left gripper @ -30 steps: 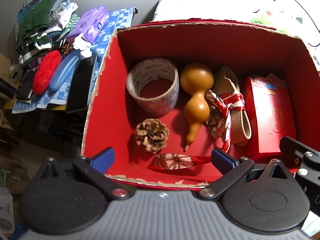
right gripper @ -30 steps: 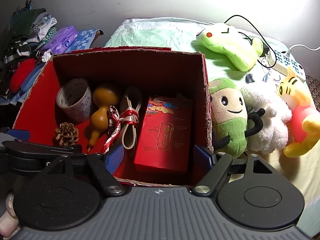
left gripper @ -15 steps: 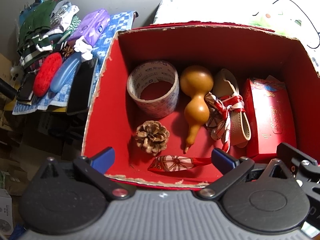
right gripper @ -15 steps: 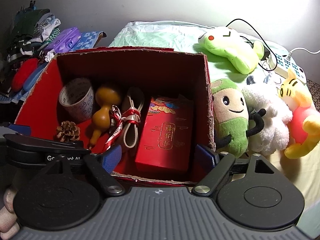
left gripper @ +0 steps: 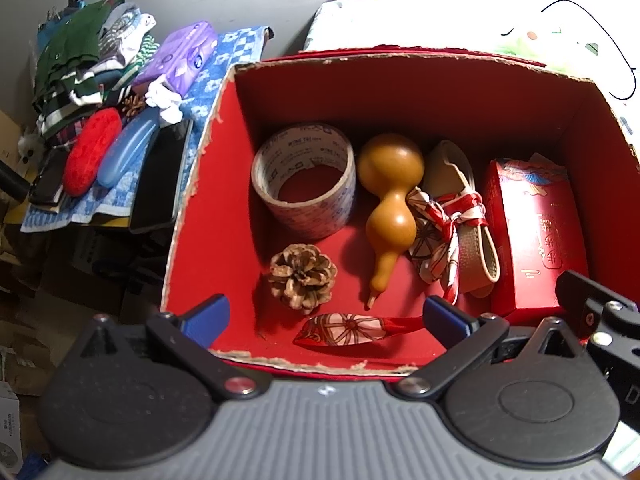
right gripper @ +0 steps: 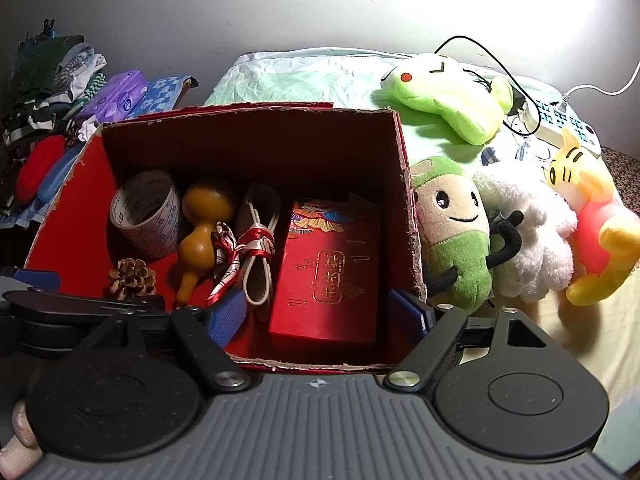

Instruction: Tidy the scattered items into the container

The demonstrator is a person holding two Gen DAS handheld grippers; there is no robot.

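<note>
A red cardboard box (left gripper: 208, 184) (right gripper: 404, 184) holds a tape roll (left gripper: 304, 184) (right gripper: 146, 216), a brown gourd (left gripper: 390, 200) (right gripper: 204, 224), a pine cone (left gripper: 302, 278) (right gripper: 132, 278), a beige strap tied with a red-and-white ribbon (left gripper: 448, 216) (right gripper: 256, 244), and a red gift box (left gripper: 536, 236) (right gripper: 332, 268). My left gripper (left gripper: 324, 316) is open and empty over the box's near edge. My right gripper (right gripper: 320, 312) is open and empty, above the near edge by the gift box.
Several plush toys lie on the bed right of the box: a green-and-tan one (right gripper: 456, 236), a white one (right gripper: 532, 228), a yellow one (right gripper: 592, 224), a lime one (right gripper: 444, 96). A power strip (right gripper: 560, 120) lies behind. Clothes, a purple pack (left gripper: 184, 56) and cases sit at left.
Both grippers have drawn slightly back and up from the box, so its contents sit a little lower in both views. Nothing in the box moved.
</note>
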